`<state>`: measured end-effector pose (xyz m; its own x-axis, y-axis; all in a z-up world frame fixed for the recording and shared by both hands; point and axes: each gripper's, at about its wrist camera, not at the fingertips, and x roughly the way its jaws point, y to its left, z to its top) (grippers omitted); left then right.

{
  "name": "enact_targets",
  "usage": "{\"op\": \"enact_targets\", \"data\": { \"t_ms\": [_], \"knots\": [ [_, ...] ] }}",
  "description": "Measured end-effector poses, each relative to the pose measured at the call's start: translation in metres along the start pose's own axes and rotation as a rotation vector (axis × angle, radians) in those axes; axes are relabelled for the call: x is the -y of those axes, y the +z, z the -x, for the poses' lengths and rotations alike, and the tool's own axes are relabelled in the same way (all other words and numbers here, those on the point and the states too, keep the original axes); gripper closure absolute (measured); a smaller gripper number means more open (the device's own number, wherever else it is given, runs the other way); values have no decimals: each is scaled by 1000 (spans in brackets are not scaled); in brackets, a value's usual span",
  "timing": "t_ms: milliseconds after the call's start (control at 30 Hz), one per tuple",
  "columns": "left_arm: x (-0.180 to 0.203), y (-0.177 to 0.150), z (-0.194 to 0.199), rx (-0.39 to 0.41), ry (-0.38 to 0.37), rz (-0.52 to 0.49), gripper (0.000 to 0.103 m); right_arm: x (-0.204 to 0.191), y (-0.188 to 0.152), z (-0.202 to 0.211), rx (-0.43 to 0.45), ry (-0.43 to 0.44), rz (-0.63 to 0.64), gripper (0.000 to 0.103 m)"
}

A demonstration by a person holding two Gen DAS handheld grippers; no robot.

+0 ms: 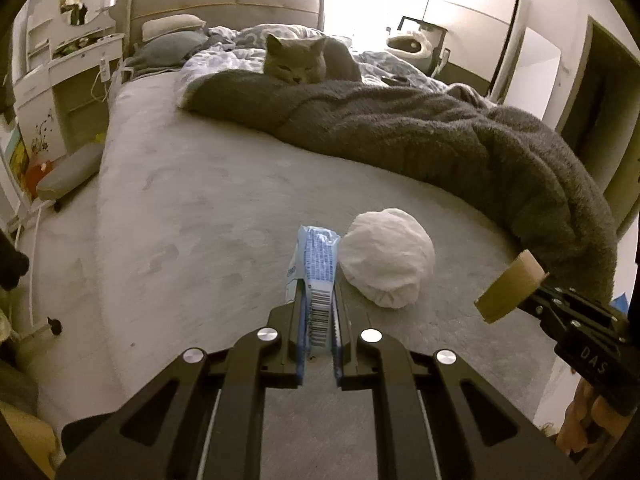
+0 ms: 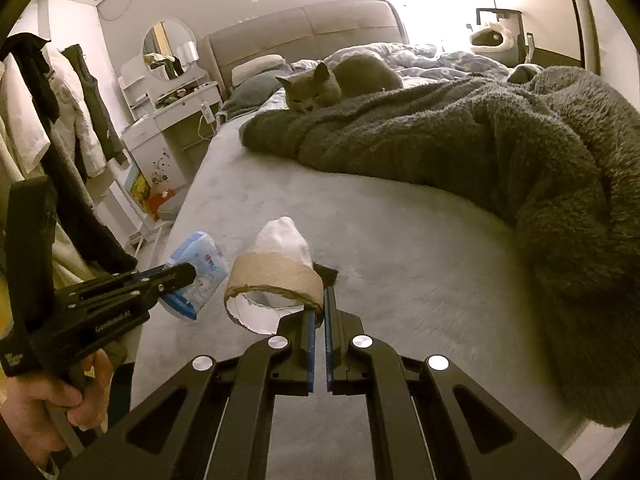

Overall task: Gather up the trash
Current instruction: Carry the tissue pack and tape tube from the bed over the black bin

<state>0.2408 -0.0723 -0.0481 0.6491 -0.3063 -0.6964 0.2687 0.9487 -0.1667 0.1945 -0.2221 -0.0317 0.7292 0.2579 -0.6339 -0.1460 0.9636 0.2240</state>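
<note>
my left gripper (image 1: 318,300) is black with blue pads, and the wrapper (image 1: 316,276) in it is light blue and white with a black barcode. my right gripper (image 2: 320,312), black too, has a brown cardboard roll (image 2: 274,280). at one o'clock from the wrapper sits a white wad (image 1: 386,258). the bed (image 1: 200,200) is pale grey, the fuzzy blanket (image 1: 440,136) dark grey, the cat (image 1: 298,58) grey.

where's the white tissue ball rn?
The tissue ball lies on the bed, just right of the blue wrapper in the left gripper; the blanket is behind it.
</note>
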Motion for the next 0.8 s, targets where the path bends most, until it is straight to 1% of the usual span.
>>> {"op": "enact_targets", "data": {
  "t_ms": [167, 267, 367, 500, 600, 700, 800],
  "knots": [
    [-22, -7, 15, -1, -27, 66, 91, -7, -1, 13, 5, -6, 11, 99],
    [-33, -10, 28, 10, -16, 83, 91, -12, 0, 18, 4, 2, 3, 99],
    [-44, -16, 42, 18, 33, 60, 91, -23, 0, 22, 6, 12, 13, 99],
    [-63, -24, 57, 15, 81, 43, 91, -44, 1, 29, 9, 31, 45, 99],
    [-79, -29, 66, 15, 92, 51, 91, -62, 1, 34, 15, 53, 67, 99],
    [-95, -37, 77, 7, 126, 40, 91, -78, 1, 36, 18, 70, 78, 99],
    [-111, -45, 83, -4, 141, 57, 91, -92, 0, 35, 17, 87, 78, 99]
  ]
}}
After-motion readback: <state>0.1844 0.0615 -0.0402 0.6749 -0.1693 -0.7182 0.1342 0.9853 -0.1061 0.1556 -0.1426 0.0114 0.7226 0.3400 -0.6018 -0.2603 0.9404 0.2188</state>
